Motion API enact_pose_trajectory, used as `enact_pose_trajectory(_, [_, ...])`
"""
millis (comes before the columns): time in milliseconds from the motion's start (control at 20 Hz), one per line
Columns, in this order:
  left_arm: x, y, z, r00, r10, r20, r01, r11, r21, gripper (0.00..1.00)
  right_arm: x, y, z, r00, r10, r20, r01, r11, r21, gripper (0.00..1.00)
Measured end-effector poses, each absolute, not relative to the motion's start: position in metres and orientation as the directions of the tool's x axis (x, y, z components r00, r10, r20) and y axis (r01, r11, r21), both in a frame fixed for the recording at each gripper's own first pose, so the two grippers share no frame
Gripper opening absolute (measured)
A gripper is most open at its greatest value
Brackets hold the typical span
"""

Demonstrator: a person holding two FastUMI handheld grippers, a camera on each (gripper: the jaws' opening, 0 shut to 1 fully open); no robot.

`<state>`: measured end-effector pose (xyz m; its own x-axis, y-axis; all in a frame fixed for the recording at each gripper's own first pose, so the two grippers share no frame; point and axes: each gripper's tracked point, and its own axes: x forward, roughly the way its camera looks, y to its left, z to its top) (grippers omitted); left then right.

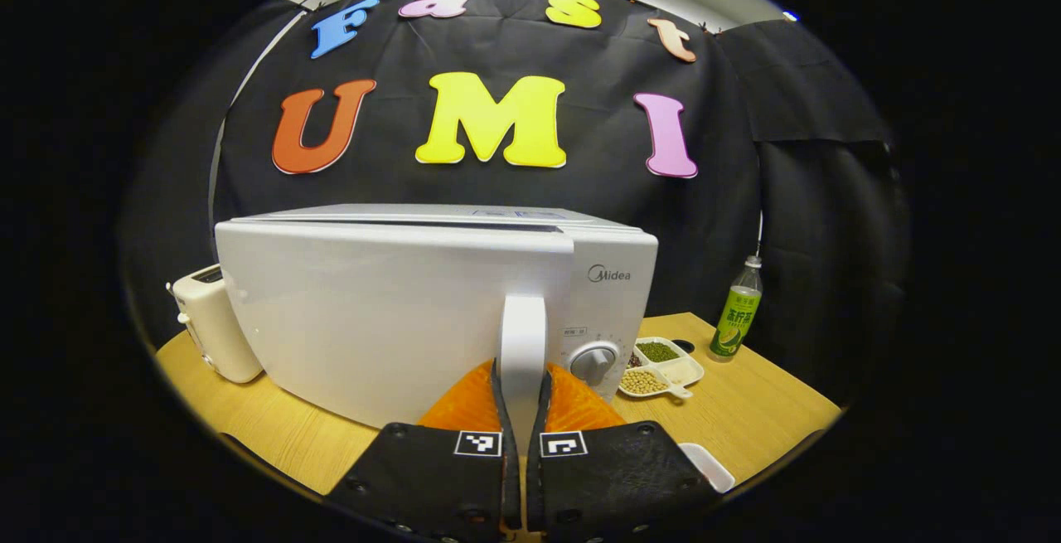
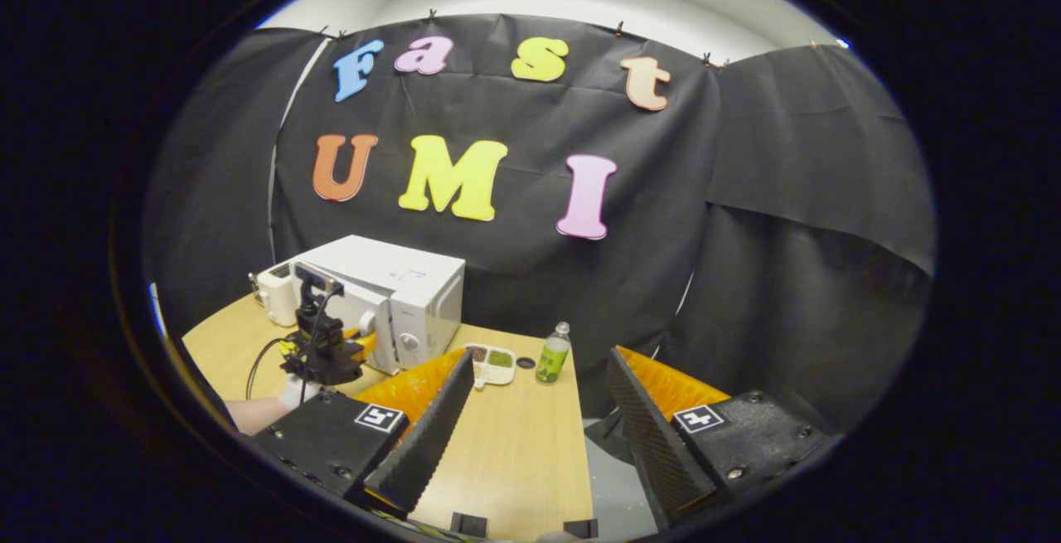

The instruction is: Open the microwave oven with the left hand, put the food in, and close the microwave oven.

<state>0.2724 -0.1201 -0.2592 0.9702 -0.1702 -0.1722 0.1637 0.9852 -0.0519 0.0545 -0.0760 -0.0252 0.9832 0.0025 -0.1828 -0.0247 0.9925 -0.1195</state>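
One white microwave oven (image 1: 398, 311) sits at centre frame in the left gripper view, with one cream toaster (image 1: 211, 323) at its left edge. One green bottle (image 1: 736, 319) stands at right, beside one divided dish (image 1: 663, 367) of three compartments. One wooden table (image 1: 746, 419) carries them all. Two grippers appear in the right gripper view: one (image 2: 535, 435) at bottom, one (image 2: 352, 344) at lower left.

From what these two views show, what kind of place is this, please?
Most likely a staged kitchen corner in a recording booth: a white microwave and a toaster stand on a wooden table, and black cloth hangs as the wall behind.
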Motion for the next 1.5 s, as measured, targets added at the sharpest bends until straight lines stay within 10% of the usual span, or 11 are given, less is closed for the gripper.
enact_pose_trajectory(600, [0.148, -0.038, -0.266, 0.956, -0.17, -0.239, 0.174, 0.985, -0.005, 0.1, 0.02, 0.009, -0.027, 0.976, 0.138, -0.171, -0.15, 0.987, -0.062, 0.97])
enact_pose_trajectory(800, [0.122, 0.004, -0.255, 0.964, -0.123, -0.237, 0.136, 0.99, 0.039, 0.34, 0.005, 0.038, -0.028, 0.972, 0.17, -0.161, -0.182, 0.982, -0.059, 0.97])
enact_pose_trajectory(900, [0.11, 0.031, -0.253, 0.97, -0.08, -0.23, 0.098, 0.993, 0.07, 0.31, -0.002, 0.049, -0.028, 0.971, 0.18, -0.155, -0.19, 0.98, -0.053, 0.96])
enact_pose_trajectory(1050, [0.096, 0.053, -0.25, 0.971, -0.067, -0.231, 0.081, 0.995, 0.055, 0.98, -0.012, 0.062, -0.033, 0.969, 0.194, -0.156, -0.202, 0.979, -0.037, 0.97])
enact_pose_trajectory(1500, [0.047, 0.15, -0.252, 0.964, 0.077, -0.253, -0.055, 0.994, 0.093, 0.96, -0.022, 0.083, -0.05, 0.962, 0.219, -0.166, -0.223, 0.975, -0.007, 0.96])
